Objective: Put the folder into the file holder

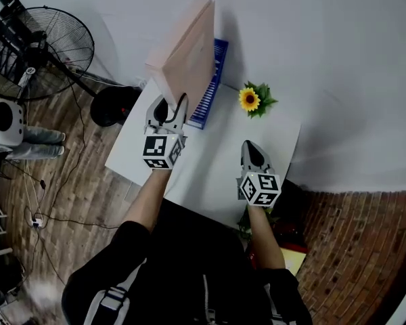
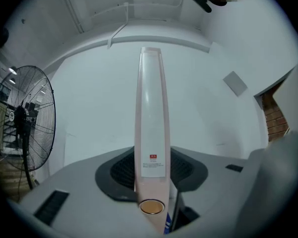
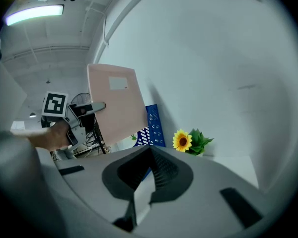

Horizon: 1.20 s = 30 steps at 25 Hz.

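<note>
Left hand-held gripper: clamped on pink folder, upright on edge, long axis pointing away from jaws | blue file holder: just right of folder, on counter | right hand-held gripper: jaws together, empty, farther off

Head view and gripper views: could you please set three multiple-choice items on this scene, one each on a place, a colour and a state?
1. Where is the sunflower? A) inside the file holder B) on the table beside the file holder C) on a shelf
2. What colour is the file holder? A) blue B) red C) yellow
3. What is the left gripper doing? A) hanging empty B) lying on the table C) gripping the folder
Answers: 1 B, it stands on the table next to the file holder; 2 A, its slotted wall is blue; 3 C, its jaws clamp the pink folder.
</note>
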Each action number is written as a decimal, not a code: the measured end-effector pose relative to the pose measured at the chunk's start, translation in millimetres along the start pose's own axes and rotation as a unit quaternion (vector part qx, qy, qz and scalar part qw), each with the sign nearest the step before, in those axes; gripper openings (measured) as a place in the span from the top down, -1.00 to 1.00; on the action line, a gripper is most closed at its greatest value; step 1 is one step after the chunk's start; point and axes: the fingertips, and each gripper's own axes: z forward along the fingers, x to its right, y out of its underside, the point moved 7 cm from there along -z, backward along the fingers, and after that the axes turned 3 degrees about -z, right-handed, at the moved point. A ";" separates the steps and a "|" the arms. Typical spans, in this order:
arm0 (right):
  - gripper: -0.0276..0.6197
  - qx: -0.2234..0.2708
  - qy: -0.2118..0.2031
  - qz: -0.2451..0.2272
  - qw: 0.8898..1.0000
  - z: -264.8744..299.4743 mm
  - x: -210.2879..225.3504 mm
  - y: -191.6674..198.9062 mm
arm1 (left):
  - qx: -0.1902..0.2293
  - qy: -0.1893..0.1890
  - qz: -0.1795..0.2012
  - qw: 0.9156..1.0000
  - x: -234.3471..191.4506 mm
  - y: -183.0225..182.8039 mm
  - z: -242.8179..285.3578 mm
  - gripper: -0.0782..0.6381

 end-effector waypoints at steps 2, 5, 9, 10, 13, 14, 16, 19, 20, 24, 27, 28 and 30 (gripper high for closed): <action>0.89 -0.003 0.004 0.002 1.000 -0.4 1.2 1.5 | 0.009 -0.010 0.001 1.000 -0.2 5.7 2.9 0.28; 0.89 -0.008 0.011 0.006 1.000 -2.0 4.2 4.7 | 0.020 -0.022 0.003 1.000 -0.9 14.9 6.0 0.28; 0.89 -0.015 0.018 0.009 1.000 -3.0 8.9 8.3 | 0.033 -0.029 0.005 0.999 0.4 25.6 12.1 0.28; 0.89 -0.017 0.020 0.011 1.000 -3.1 10.2 9.3 | 0.035 -0.030 0.005 0.999 1.5 28.4 13.7 0.28; 0.89 -0.021 0.025 0.016 0.999 -2.8 12.3 12.2 | 0.039 -0.032 0.010 0.999 3.0 36.2 17.0 0.28; 0.89 -0.022 0.027 0.018 0.999 -3.0 12.6 12.9 | 0.040 -0.032 0.013 0.999 3.2 38.6 18.1 0.28; 0.89 -0.026 0.028 0.020 0.999 -4.4 12.8 14.6 | 0.038 -0.032 0.015 0.999 3.0 44.3 19.7 0.28; 0.89 -0.034 0.030 0.020 0.999 -6.3 12.1 18.2 | 0.041 -0.037 0.011 0.998 0.5 54.0 21.3 0.28; 0.89 -0.037 0.031 0.020 0.999 -6.1 11.6 19.3 | 0.043 -0.038 0.011 0.998 -0.4 56.3 21.9 0.28; 0.89 -0.045 0.034 0.023 0.998 -5.8 11.2 25.5 | 0.052 -0.034 0.018 0.998 -0.2 61.3 24.6 0.28; 0.89 -0.053 0.036 0.024 0.998 -6.7 10.8 32.0 | 0.047 -0.029 0.023 0.998 0.8 68.0 26.6 0.28; 0.89 -0.056 0.036 0.024 0.998 -7.0 10.2 34.1 | 0.045 -0.029 0.024 0.998 0.8 70.7 27.1 0.28; 0.89 -0.060 0.037 0.025 0.997 -7.2 8.6 37.7 | 0.040 -0.028 0.023 0.999 0.3 76.4 28.4 0.28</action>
